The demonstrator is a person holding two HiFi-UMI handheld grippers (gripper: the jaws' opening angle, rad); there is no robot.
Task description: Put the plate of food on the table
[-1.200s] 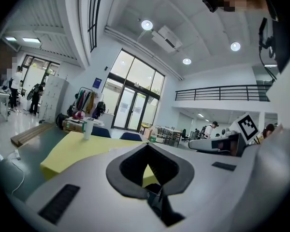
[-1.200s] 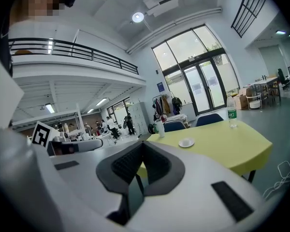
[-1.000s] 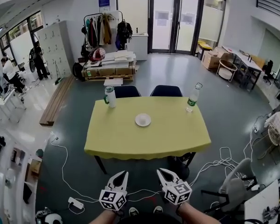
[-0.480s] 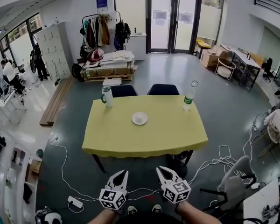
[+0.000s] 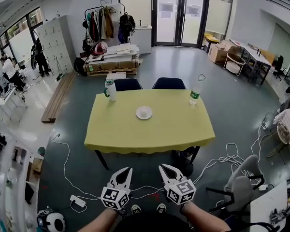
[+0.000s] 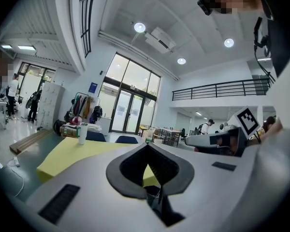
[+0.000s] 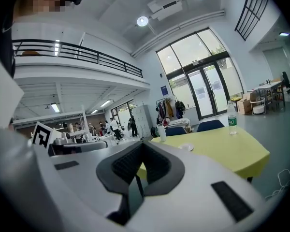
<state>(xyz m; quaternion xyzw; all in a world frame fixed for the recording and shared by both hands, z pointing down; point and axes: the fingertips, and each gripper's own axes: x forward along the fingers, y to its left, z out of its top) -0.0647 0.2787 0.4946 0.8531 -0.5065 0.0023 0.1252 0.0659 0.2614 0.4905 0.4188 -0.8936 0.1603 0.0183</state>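
Over the last second the yellow table has slid slightly up our head view, yet nothing on it has moved. The small white plate sits near its middle (food on it we cannot make out). Our left gripper and right gripper hang closed and empty, well short of the table, so placing looks already done.

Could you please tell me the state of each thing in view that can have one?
Left hand-held gripper: shut, empty.
Right hand-held gripper: shut, empty.
Plate: lying flat on the yellow table.
White bottle: upright.
Clear bottle: upright.
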